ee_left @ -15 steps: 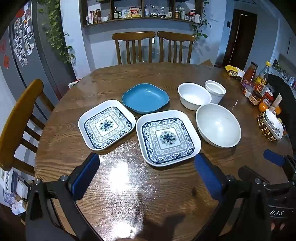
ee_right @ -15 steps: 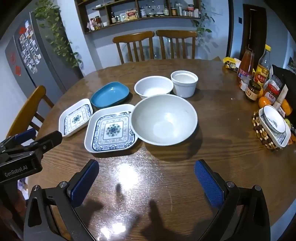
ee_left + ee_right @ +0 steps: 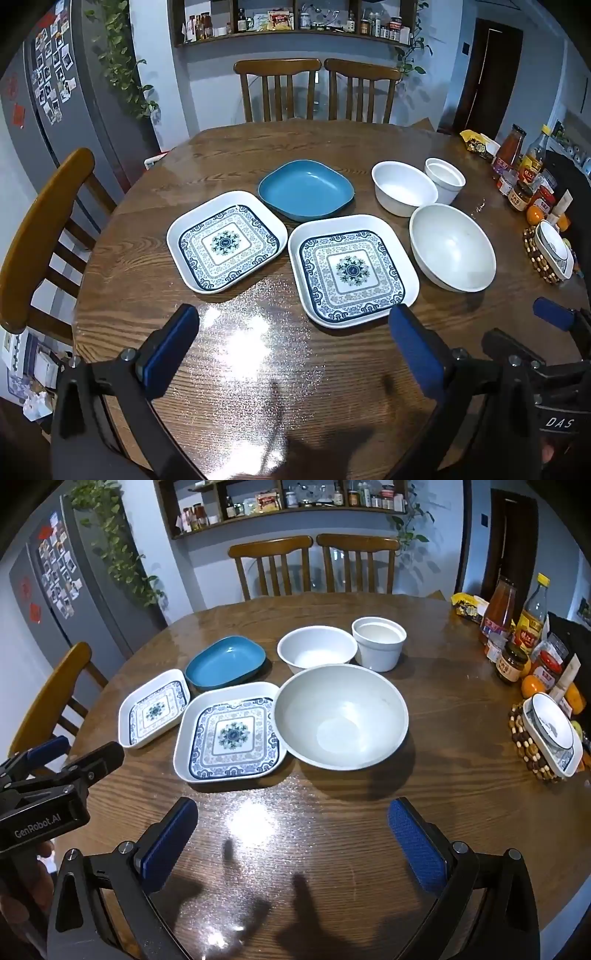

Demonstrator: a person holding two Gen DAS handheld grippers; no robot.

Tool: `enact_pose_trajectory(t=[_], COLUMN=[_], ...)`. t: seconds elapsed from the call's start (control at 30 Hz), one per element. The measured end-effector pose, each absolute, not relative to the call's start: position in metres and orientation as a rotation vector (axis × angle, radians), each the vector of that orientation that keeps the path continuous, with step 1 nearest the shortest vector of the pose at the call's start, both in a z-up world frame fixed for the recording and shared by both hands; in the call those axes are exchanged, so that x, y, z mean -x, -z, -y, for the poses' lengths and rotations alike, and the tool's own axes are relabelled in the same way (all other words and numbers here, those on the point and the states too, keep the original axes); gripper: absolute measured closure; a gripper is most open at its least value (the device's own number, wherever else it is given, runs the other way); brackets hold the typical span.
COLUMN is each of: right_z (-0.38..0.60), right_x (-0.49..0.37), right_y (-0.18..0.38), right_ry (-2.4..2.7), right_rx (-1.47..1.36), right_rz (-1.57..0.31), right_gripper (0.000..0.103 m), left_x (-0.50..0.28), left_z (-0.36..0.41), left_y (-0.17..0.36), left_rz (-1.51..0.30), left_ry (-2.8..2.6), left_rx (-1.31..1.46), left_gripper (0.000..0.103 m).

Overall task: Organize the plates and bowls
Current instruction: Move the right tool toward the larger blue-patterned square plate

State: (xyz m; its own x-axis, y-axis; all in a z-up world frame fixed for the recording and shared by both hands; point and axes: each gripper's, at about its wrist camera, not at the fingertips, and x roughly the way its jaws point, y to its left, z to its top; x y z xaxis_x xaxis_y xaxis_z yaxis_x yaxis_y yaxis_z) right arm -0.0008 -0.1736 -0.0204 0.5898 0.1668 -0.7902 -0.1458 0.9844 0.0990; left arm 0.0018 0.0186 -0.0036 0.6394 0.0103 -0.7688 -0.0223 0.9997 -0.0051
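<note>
Dishes are all laid out on the round wooden counter [image 3: 258,369], nothing stacked so far. From the left wrist view, the small patterned plate [image 3: 226,240] sits at about 10 o'clock of the counter's middle, with the bigger patterned plate [image 3: 352,271] just beside it toward 3 o'clock, close but I can't tell if the rims actually touch. Behind the gap between them, at 12 o'clock, is the blue dish [image 3: 306,192], its near edge right up against both plates. Over on the 2 o'clock side there's a medium white bowl [image 3: 404,192] with a little white cup [image 3: 444,180] tucked right next to it, and the big white bowl [image 3: 452,247] sits just in front of those two, right beside the larger plate. Left tongs [image 3: 291,349] are spread wide apart with nothing in them, hovering over bare wood near the front edge, the blue pads [image 3: 170,354] either side of the big plate's near rim. Right tongs [image 3: 293,840] are the same deal, wide apart and holding nothing, lined up roughly with the big white bowl [image 3: 341,716] at 12 o'clock. Jars and sauce bottles [image 3: 513,627] crowd the counter's 3 o'clock edge, well apart from the dishes.
</note>
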Motion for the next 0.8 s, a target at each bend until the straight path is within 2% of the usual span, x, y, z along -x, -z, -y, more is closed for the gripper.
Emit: enact_pose_trajectory(t=[0.8], right_z=[0.172], right_x=[-0.013], right_y=[0.031], right_ry=[-0.172], right_rx=[-0.05], right_rz=[-0.966], right_gripper=[0.0], left_x=[-0.018], left_z=[-0.036], left_y=[0.024], left_rz=[-0.95], left_ry=[-0.022], left_rx=[0.088], left_gripper=[0.001])
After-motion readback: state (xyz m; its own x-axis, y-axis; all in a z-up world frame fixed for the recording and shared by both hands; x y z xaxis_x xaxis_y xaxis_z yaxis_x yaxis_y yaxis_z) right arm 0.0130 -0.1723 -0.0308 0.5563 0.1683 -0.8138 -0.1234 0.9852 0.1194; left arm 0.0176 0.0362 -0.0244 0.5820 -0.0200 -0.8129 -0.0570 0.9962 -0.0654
